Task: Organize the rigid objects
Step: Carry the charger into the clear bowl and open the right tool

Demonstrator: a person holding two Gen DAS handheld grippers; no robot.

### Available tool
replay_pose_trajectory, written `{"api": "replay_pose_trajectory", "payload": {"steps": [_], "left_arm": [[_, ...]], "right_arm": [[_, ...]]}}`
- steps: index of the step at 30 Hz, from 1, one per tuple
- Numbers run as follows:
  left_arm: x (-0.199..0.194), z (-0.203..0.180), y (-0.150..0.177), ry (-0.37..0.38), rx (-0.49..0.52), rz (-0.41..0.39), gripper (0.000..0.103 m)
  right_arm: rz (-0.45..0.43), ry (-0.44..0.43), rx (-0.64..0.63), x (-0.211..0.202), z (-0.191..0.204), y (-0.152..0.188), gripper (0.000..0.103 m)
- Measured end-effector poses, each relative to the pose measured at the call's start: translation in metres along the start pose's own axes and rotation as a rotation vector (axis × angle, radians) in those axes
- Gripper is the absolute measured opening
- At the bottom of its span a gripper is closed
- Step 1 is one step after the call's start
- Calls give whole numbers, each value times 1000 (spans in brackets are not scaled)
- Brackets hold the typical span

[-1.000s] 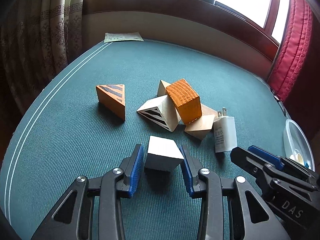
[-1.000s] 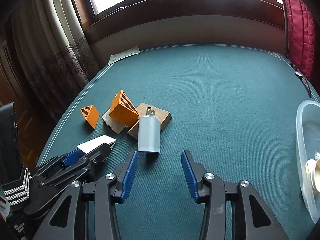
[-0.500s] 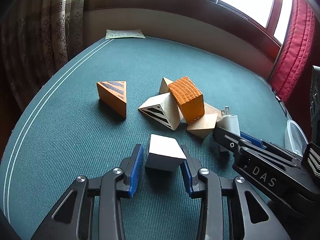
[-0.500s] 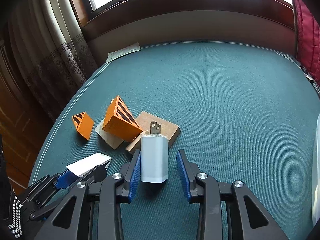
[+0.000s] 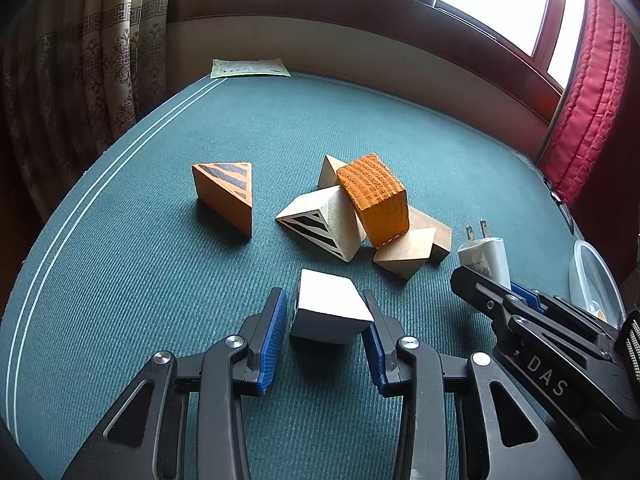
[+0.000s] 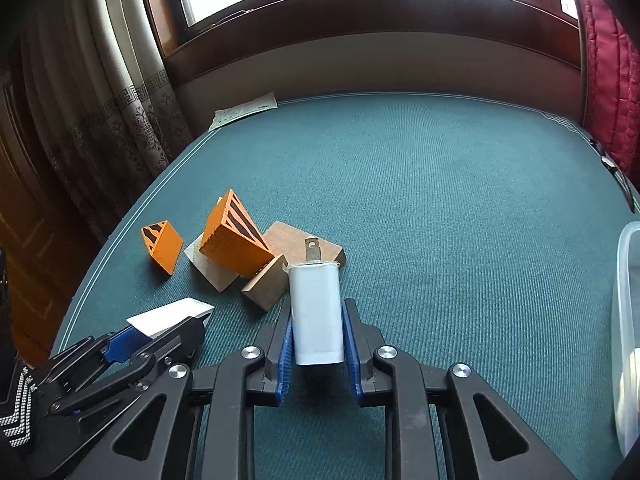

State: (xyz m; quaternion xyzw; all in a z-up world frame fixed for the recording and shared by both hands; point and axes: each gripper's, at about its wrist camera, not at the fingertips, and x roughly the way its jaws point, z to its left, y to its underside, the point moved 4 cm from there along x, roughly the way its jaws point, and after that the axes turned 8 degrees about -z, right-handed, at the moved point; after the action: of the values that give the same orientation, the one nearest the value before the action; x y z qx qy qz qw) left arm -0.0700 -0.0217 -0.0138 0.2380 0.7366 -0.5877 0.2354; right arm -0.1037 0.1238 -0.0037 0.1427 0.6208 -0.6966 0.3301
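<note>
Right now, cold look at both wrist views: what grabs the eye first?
The heap of wooden blocks mid-cloth, topped by a tilted orange block, with an orange striped wedge standing apart to its left. Nearer, the left tool is shut on a white block. The right tool has just closed on a white plug adapter, prongs pointing away, beside the heap.

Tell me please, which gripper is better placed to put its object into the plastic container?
Right gripper: it is shut on the white charger, and the plastic container lies on its side.
</note>
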Motion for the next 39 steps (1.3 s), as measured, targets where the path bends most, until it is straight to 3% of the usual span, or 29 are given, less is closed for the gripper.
{"api": "replay_pose_trajectory", "payload": {"steps": [22, 39], "left_arm": [[-6, -5, -3, 38, 7, -32, 34], [-11, -3, -6, 29, 12, -54, 34]], "right_arm": [[-38, 15, 43, -38, -14, 13, 23], [-105, 99, 116, -88, -56, 15, 23]]}}
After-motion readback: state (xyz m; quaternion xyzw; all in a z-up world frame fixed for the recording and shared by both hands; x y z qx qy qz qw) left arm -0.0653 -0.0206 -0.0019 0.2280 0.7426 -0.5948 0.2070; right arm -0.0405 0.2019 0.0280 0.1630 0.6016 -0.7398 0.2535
